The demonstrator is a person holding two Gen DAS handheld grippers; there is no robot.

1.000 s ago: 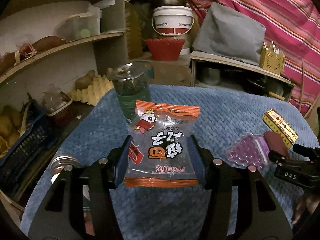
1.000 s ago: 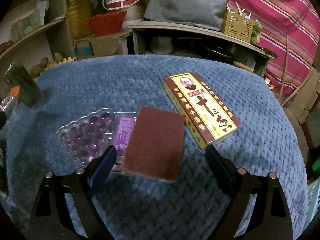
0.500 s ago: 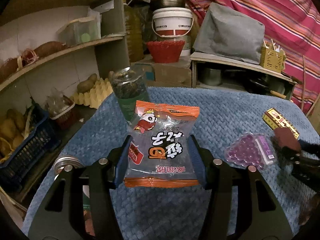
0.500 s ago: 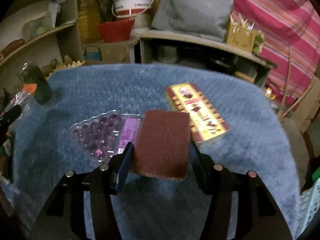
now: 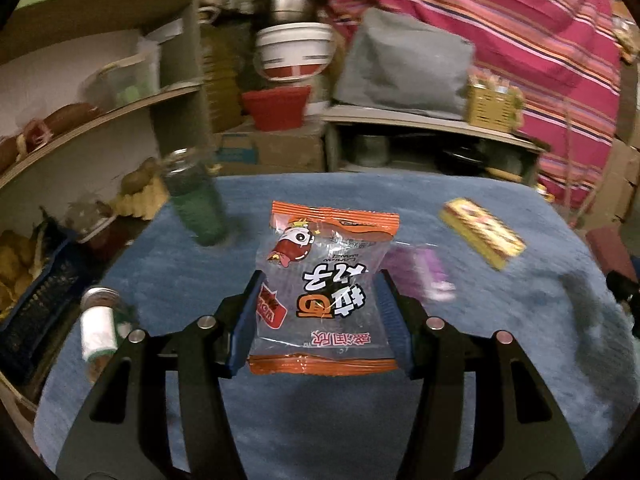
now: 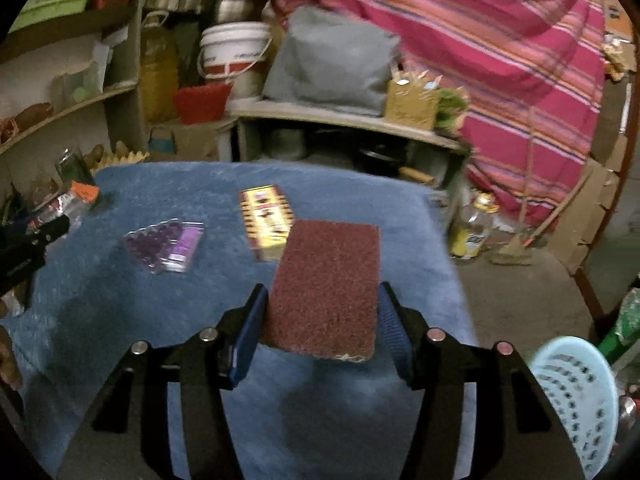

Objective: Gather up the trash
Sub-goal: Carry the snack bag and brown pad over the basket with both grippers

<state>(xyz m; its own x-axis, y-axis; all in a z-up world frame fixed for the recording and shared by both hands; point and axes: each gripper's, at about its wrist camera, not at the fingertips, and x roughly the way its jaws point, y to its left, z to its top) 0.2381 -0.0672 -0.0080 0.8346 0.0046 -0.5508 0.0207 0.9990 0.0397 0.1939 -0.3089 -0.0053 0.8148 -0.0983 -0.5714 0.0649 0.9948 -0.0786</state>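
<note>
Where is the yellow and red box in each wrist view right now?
Left wrist: the yellow and red box lies right of centre on the blue cloth.
Right wrist: it lies at centre, partly behind the held brown pad.
Shared landmark: the white bucket at top.

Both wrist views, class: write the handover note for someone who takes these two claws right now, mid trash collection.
Left claw: shut on the orange snack wrapper, held above the blue cloth.
Right claw: shut on the brown scouring pad, also lifted.
On the cloth: purple blister pack, yellow box, green jar.
Light blue basket sits on the floor at the right; probably the bin.
Done: two pieces picked up. Left: drop both, then fetch the rest.
</note>
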